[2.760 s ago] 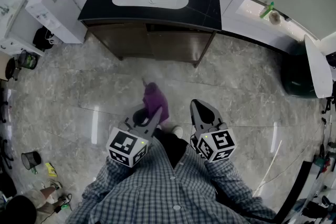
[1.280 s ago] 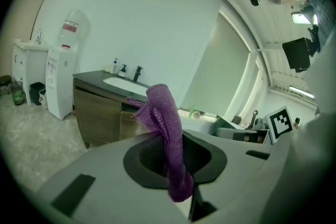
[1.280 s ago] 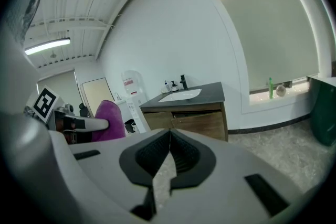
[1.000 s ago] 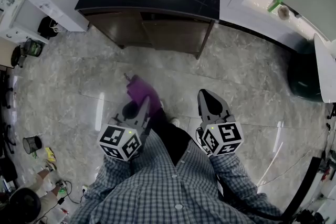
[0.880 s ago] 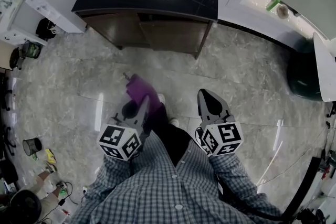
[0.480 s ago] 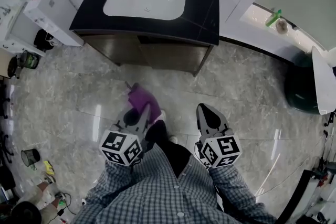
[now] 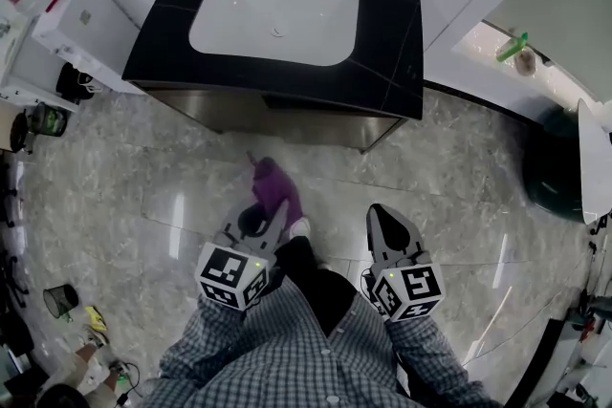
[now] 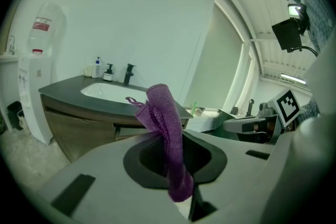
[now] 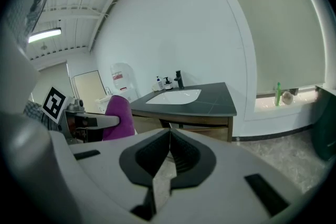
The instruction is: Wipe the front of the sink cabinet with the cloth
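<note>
1. Cloth (image 7: pixel 275 191): one, purple, pinched in the left tool (image 7: pixel 274 220), whose jaws are clamped on it. The bunch sticks out past the tips and a tail hangs below.
2. Sink cabinet (image 7: pixel 287 118): one. Its front is straight ahead of the cloth and well apart, with bare floor (image 7: pixel 459 167) between. Its long axis runs left-right across the approach.
3. Right tool (image 7: pixel 384 215): jaws together, empty, level with the left one.
4. My read: the left tool does the wipe, but it must close the gap first.

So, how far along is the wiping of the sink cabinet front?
Done: the purple cloth is clamped in the left hand-held gripper. In hand: the person stands facing the sink cabinet, with the cloth apart from its front. Left: all the wiping. The right hand-held gripper is shut and empty.
</note>
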`<action>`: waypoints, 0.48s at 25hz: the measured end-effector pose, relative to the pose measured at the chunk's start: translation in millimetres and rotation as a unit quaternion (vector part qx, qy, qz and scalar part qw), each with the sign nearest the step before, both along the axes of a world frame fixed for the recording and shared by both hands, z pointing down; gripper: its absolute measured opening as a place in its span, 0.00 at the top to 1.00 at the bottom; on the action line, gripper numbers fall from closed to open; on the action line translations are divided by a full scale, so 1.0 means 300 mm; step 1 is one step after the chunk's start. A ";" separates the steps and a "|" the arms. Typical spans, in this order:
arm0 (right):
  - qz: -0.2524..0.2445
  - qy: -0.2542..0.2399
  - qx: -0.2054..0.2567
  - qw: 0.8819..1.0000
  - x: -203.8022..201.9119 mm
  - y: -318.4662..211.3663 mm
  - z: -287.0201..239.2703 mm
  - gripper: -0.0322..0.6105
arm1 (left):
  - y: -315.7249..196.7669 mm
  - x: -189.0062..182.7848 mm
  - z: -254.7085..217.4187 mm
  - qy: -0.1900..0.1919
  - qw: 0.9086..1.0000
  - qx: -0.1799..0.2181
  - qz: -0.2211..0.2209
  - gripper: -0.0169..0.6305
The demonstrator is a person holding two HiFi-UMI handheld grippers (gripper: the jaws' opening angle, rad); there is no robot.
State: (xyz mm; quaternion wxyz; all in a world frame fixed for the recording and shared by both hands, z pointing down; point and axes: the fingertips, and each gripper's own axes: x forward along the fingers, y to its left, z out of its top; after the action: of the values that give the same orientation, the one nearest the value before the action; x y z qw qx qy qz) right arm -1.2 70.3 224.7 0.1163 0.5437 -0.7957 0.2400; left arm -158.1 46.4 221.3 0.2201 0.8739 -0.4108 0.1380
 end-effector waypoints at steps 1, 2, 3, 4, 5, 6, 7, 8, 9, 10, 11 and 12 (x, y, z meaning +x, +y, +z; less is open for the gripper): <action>0.003 0.002 -0.004 1.000 -0.007 -0.014 0.015 0.92 | -0.023 0.001 0.010 -0.004 1.000 0.003 0.011 0.89; 0.007 0.004 -0.009 1.000 -0.015 -0.029 0.031 0.92 | -0.046 0.002 0.023 -0.009 1.000 0.004 0.020 0.89; 0.010 0.004 -0.014 1.000 -0.023 -0.044 0.046 0.92 | -0.069 0.002 0.038 -0.012 1.000 0.002 0.026 0.89; 0.011 0.005 -0.017 1.000 -0.033 -0.059 0.058 0.92 | -0.091 -0.001 0.056 -0.012 1.000 -0.003 0.029 0.89; 0.012 0.007 -0.018 1.000 -0.043 -0.076 0.070 0.92 | -0.114 -0.007 0.077 -0.011 1.000 -0.008 0.028 0.89; 0.010 0.011 -0.017 1.000 -0.055 -0.093 0.084 0.92 | -0.139 -0.017 0.102 -0.007 1.000 -0.014 0.024 0.89; 0.007 0.018 -0.016 1.000 -0.067 -0.111 0.100 0.92 | -0.163 -0.031 0.131 -0.004 1.000 -0.019 0.019 0.89; 0.002 0.025 -0.015 1.000 -0.080 -0.126 0.119 0.92 | -0.184 -0.047 0.162 -0.002 1.000 -0.025 0.013 0.89; -0.003 0.031 -0.016 0.999 -0.091 -0.136 0.141 0.92 | -0.200 -0.063 0.195 -0.001 0.999 -0.031 0.008 0.89; -0.007 0.036 -0.019 0.999 -0.098 -0.146 0.163 0.92 | -0.215 -0.078 0.228 -0.003 0.999 -0.037 0.003 0.89; -0.010 0.038 -0.023 0.999 -0.100 -0.155 0.184 0.92 | -0.230 -0.087 0.259 -0.006 0.999 -0.041 -0.001 0.89; -0.011 0.040 -0.026 0.999 -0.096 -0.162 0.202 0.92 | -0.245 -0.092 0.287 -0.009 0.999 -0.045 -0.003 0.89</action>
State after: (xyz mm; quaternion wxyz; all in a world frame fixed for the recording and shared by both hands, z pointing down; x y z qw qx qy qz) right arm -29.9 21.7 285.5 0.1649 0.5410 -0.7896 0.2379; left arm -185.7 -27.1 307.4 0.2558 0.8609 -0.4084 0.1634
